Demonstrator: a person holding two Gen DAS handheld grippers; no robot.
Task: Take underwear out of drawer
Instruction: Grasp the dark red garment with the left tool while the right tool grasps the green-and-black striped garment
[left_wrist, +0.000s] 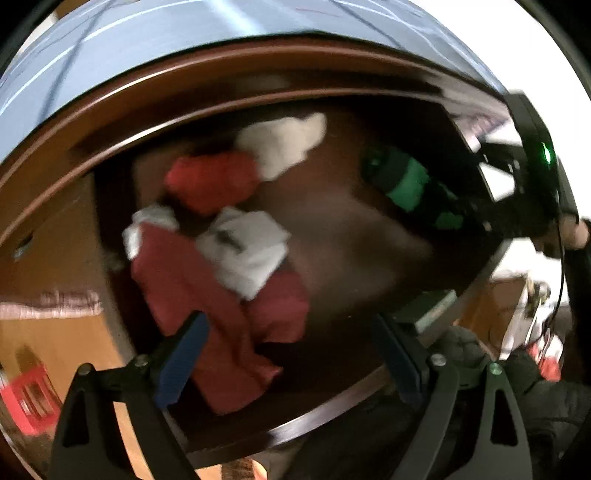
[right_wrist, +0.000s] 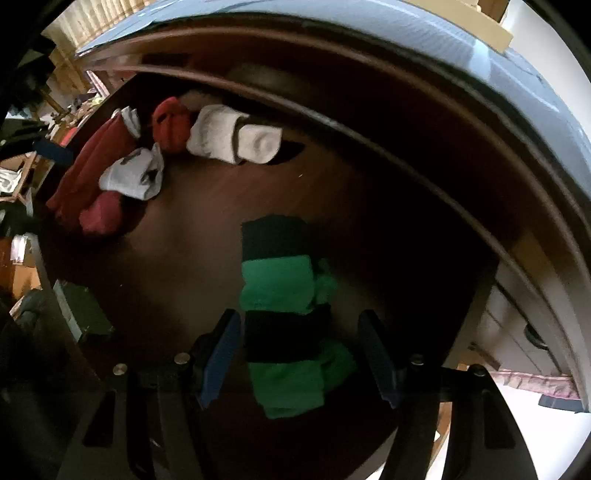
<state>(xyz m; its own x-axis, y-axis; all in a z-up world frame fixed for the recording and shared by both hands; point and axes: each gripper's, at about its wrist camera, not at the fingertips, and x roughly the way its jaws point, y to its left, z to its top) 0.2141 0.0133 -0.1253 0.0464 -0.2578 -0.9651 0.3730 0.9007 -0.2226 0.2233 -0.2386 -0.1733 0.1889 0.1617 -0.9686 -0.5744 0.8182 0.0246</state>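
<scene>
- Jaws of the right gripper (right_wrist: 299, 365) stand apart, straddling the green-and-black underwear (right_wrist: 284, 325) without pressing it; it lies near the drawer's (right_wrist: 369, 206) right end.
- Left gripper (left_wrist: 288, 354) hangs wide open above the red garment (left_wrist: 207, 314), gripping nothing.
- Step in hand looks like the grasp; next, closing and lifting clear of the front edge.
- Bare drawer floor around gives room.

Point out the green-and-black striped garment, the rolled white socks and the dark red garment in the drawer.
green-and-black striped garment (right_wrist: 277, 284): right wrist view, upper green band.
rolled white socks (right_wrist: 236, 136): right wrist view, middle of the roll.
dark red garment (left_wrist: 177, 280): left wrist view, its broad flat part.
</scene>
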